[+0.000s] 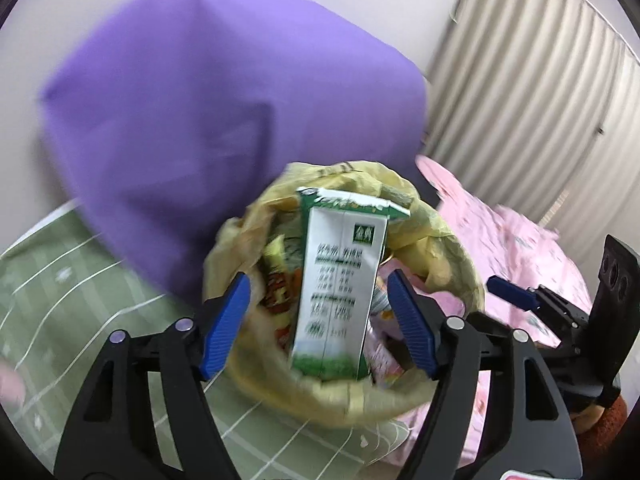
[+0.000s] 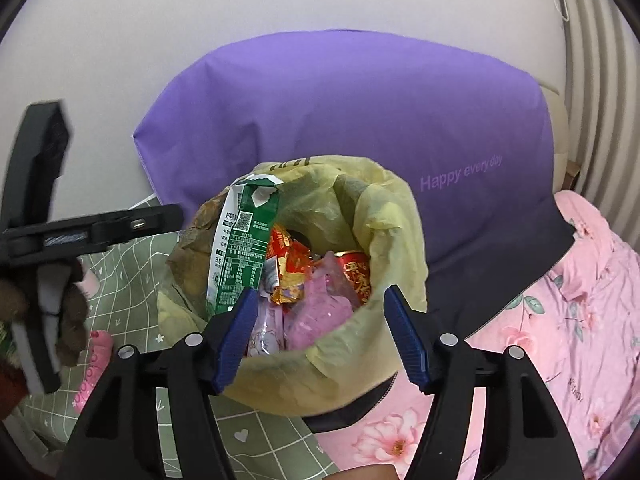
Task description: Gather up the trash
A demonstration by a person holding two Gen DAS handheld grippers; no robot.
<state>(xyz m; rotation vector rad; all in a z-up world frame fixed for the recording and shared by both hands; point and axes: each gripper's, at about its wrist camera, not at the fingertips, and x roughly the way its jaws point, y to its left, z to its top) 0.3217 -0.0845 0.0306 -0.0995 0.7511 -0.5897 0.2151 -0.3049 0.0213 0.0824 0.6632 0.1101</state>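
The green-and-white milk carton (image 1: 340, 284) stands tilted inside the yellow-lined trash bin (image 2: 396, 216) on the bed, among red and pink wrappers (image 2: 316, 304). The left gripper (image 1: 320, 320) has jaws wide, clear of the carton. The right gripper (image 2: 320, 332) is likewise spread, empty, over the bin's near rim.

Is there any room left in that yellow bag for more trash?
Yes, some. The back half of the bag shows bare liner behind the red can. The front is crowded: the milk carton leans on the left wall, with wrappers piled beside it. Both the left gripper and the right gripper are open.
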